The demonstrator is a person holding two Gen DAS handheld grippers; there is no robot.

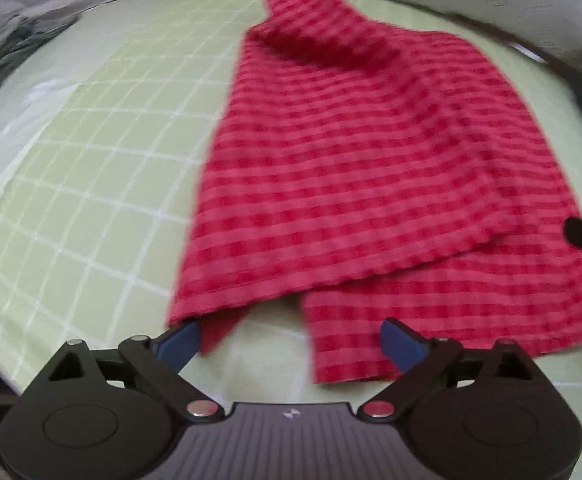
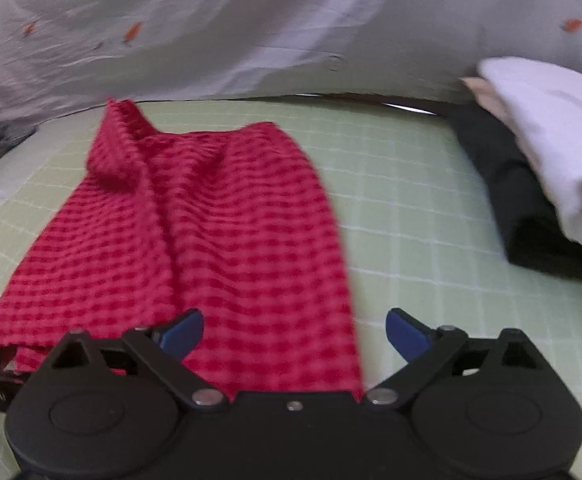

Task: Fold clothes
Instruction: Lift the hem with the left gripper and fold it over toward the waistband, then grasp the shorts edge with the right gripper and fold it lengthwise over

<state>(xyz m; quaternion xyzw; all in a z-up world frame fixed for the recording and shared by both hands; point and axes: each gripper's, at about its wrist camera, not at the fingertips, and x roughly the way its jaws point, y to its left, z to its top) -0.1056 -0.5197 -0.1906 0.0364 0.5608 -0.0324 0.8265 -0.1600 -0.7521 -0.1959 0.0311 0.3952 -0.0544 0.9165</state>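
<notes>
While red checked cloth (image 2: 195, 232) lies folded, stacked clothes (image 2: 547, 184) sit well apart.

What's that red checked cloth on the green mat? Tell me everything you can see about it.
The red checked cloth looks like a soft woven fabric in red and pink checks. It lies folded over on the green gridded mat, its upper layer skewed so a lower layer sticks out at the near edge. One far corner is rumpled and raised. Both open grippers stand at its near edge; neither grips it.
</notes>
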